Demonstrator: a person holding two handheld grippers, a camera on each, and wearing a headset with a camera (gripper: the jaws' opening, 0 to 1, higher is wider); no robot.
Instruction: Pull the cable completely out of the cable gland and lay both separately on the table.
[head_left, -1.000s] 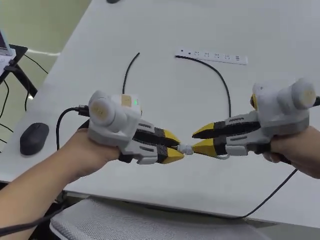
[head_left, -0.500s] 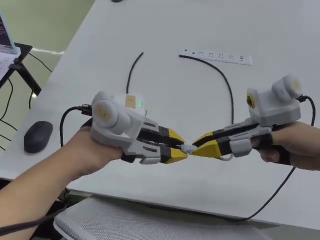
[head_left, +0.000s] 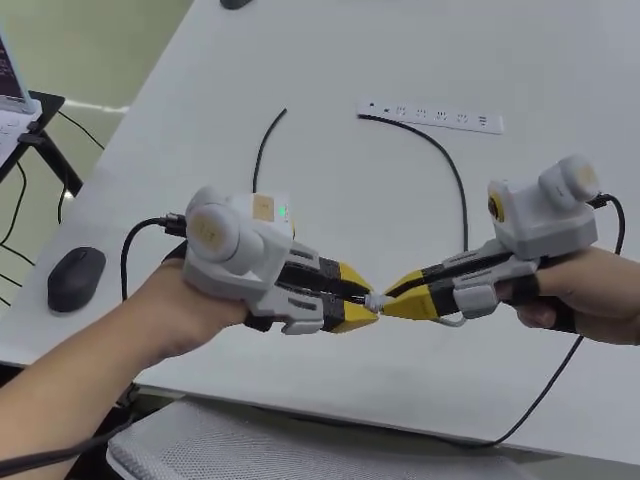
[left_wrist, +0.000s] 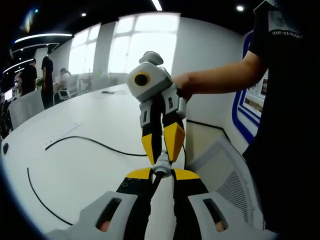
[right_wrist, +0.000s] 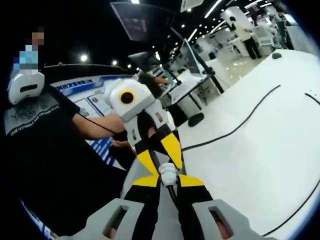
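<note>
At the far left, a black computer mouse (head_left: 72, 277) lies on the counter (head_left: 330, 200) near its left edge. My left hand (head_left: 175, 305) holds my left gripper (head_left: 374, 303) in the air over the counter's near edge, pointing right. Its jaws are closed on the white cable gland (head_left: 376, 298), pinched at their yellow tips. In the left gripper view the black cable (left_wrist: 154, 184) runs from the gland back between those jaws. My right gripper (head_left: 388, 302), in my right hand (head_left: 575, 295), points left and meets it tip to tip. Its jaws are clamped on the cable just beside the gland, and in the right gripper view the cable passes down between them. The cable is not yet out of the gland, and both are held off the counter between the 2 grippers. Behind them a loose black wire (head_left: 262, 150) lies on the left. On the right is a white power strip (head_left: 430, 115) with its black cord (head_left: 450, 175).
</note>
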